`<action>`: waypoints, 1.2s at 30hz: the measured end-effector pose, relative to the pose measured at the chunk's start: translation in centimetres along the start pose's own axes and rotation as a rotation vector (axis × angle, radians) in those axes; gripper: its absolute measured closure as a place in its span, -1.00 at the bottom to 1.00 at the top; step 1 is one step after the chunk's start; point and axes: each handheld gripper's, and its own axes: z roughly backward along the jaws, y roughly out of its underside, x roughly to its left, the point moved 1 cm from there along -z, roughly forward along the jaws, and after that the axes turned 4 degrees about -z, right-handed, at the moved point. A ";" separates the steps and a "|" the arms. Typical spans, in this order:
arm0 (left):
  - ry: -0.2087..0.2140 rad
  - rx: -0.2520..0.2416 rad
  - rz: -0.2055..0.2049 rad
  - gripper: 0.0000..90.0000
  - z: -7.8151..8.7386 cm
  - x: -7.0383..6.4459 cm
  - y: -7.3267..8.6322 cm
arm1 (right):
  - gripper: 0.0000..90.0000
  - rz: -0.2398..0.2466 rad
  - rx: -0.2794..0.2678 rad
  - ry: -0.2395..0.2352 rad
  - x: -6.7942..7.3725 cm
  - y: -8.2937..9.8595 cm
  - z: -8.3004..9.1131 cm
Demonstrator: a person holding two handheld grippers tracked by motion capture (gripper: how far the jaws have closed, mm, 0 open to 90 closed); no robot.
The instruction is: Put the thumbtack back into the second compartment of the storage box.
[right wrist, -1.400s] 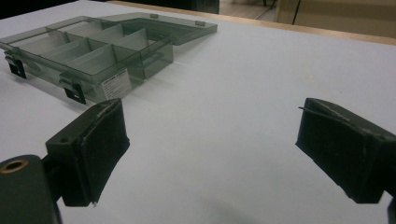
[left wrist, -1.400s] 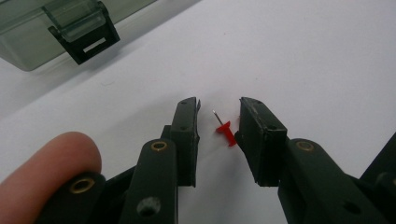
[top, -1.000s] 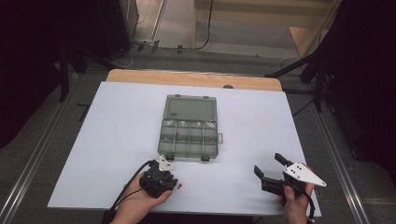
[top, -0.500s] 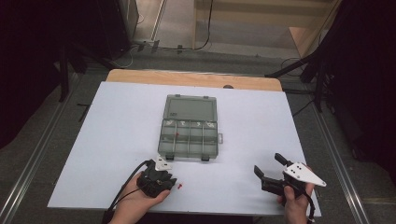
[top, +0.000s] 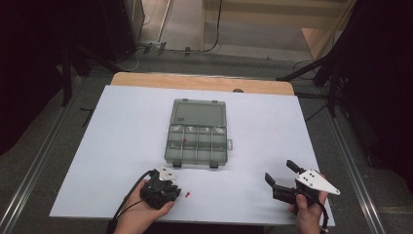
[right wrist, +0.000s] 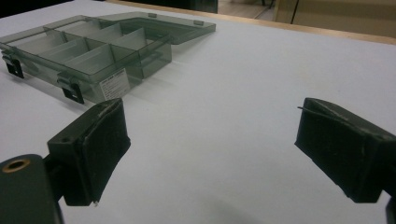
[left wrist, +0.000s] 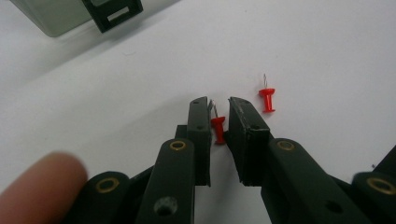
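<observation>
Nearest to us, our left gripper (left wrist: 219, 109) sits low over the white table (top: 122, 146), its jaws drawn almost together around a red pushpin (left wrist: 217, 129), which stands between them with its pin pointing away; we cannot tell whether both jaws press on it. A second red pushpin (left wrist: 267, 99) lies on the table just beside the right-hand jaw. Our right gripper (top: 281, 171) hovers at the near right edge, jaws spread wide and holding nothing. Farther out, mid-table, the open compartment box (top: 197, 141) lies with its lid (top: 200, 113) folded back.
</observation>
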 end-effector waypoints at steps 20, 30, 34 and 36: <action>0.033 -0.009 -0.015 0.90 0.3 0.6 -0.3 | -0.78 0.002 0.002 0.002 0.0 0.0 0.0; 0.044 -0.031 -0.020 0.90 0.8 1.2 -1.4 | -0.78 0.003 0.001 -0.001 0.0 0.0 0.0; 0.042 -0.032 -0.019 0.90 0.8 1.4 -2.1 | -0.78 0.005 0.001 -0.003 0.0 0.0 -0.1; 0.039 -0.039 -0.015 0.90 0.8 1.6 -2.3 | -0.78 0.005 0.001 -0.002 0.0 0.0 -0.1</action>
